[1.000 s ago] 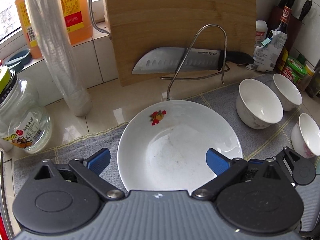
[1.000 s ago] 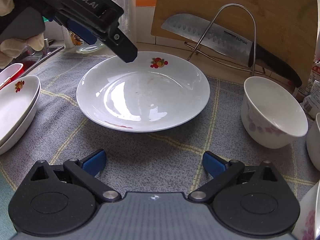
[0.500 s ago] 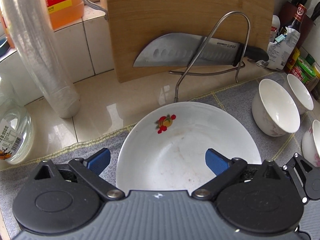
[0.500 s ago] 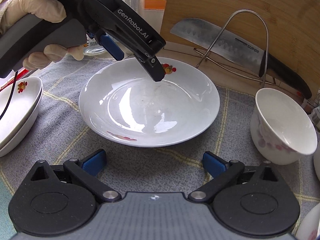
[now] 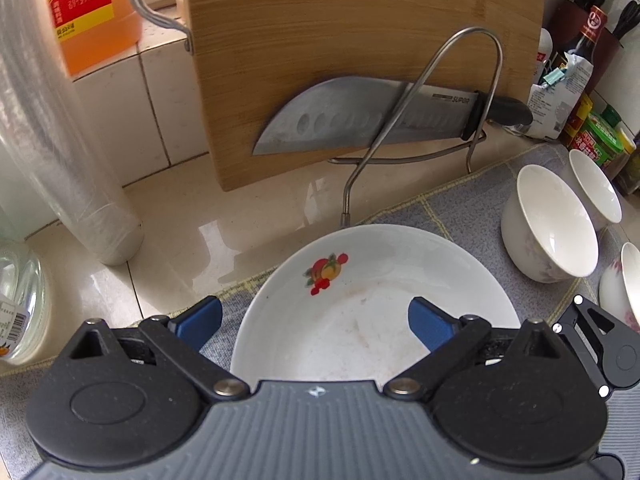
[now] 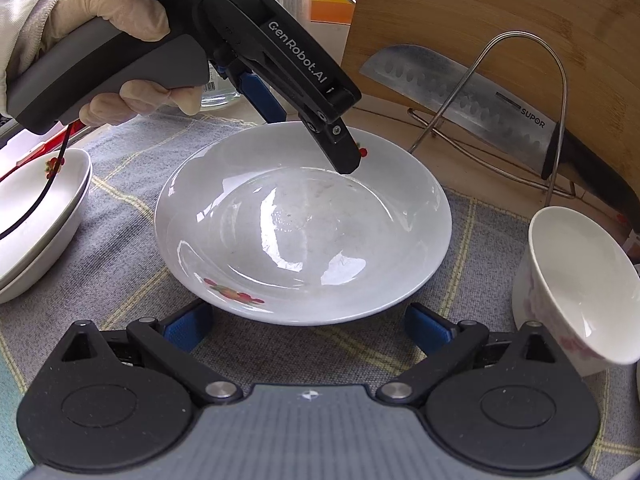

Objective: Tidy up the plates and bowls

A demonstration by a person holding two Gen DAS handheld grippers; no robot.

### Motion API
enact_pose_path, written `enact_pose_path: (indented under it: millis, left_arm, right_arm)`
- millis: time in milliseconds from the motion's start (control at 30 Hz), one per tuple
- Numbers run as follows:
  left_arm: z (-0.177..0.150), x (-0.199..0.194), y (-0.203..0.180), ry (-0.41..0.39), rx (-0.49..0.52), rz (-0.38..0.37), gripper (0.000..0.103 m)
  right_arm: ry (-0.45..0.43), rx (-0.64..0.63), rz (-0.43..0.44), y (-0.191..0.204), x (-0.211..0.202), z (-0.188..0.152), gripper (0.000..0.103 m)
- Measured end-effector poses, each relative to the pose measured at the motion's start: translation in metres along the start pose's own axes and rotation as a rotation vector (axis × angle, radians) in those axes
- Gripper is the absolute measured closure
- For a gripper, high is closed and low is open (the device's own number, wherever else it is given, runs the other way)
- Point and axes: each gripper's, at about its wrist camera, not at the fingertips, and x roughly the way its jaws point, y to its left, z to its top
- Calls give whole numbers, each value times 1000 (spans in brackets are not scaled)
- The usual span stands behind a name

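White fruit-print plate (image 6: 304,232) flat on cloth, perhaps smudged

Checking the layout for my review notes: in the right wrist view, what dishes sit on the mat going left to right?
Stacked plates at the left edge → large white plate in the middle, the left gripper over its far rim → white bowl on the right.

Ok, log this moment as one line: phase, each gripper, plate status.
phase: approach | left gripper: open, jaws just closing, straddling plate rim, not gripping | right gripper: open, empty | plate: flat on mat
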Motion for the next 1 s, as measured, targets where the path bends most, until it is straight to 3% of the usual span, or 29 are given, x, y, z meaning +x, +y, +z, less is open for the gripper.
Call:
enact_pose_path:
  millis: [233,533,1000]
  left_arm:
    - [3,4,-1,24,26,-26,5]
    - [6,12,3,56,8,-66,16]
    - [8,13,5,66,22,-83,17]
  right_arm:
    - [-7,0,0,-2,2,1,0]
    - [-18,-11,9,-4,5,3,0]
    - [-17,-54,17,1,8,8,0]
